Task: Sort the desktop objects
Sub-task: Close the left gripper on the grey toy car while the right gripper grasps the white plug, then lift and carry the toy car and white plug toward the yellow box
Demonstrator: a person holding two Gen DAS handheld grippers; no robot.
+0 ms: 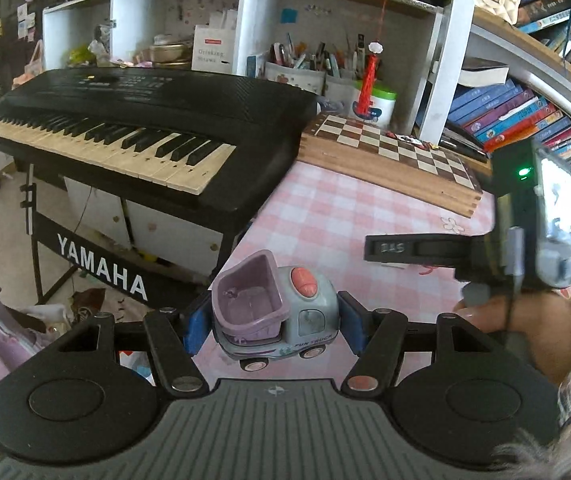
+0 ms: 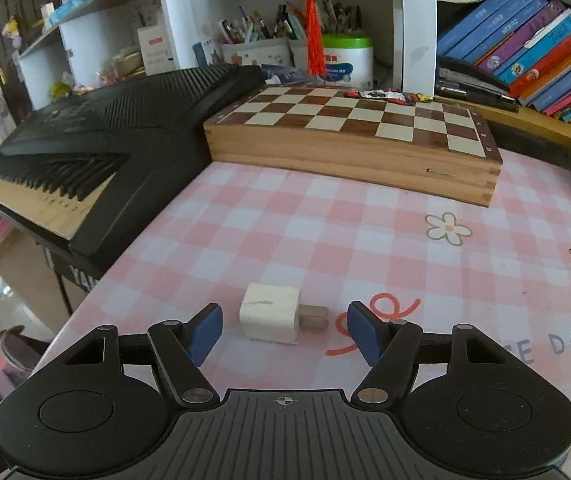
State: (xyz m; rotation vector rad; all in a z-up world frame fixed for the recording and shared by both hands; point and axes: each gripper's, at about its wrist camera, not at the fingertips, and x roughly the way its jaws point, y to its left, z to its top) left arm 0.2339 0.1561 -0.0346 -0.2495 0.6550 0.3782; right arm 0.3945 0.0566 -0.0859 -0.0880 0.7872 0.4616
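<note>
Blue pads of my left fingers (image 1: 271, 322) gripped the toy truck (image 1: 275, 314), lifted for sorting. My right fingers (image 2: 285, 330) stood open around the white charger (image 2: 271, 314) on the counter (image 2: 325, 232), ready to close.

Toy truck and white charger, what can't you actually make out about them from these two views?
- Toy truck, left wrist view: its far side is turned away, and the left gripper pads cover both ends.
- White charger, right wrist view: underside hidden against the tablecloth; the plug end is too small to read. It lies untouched between the right gripper pads.
- Right gripper, left wrist view: only one finger shows; the charger is not visible there.
</note>
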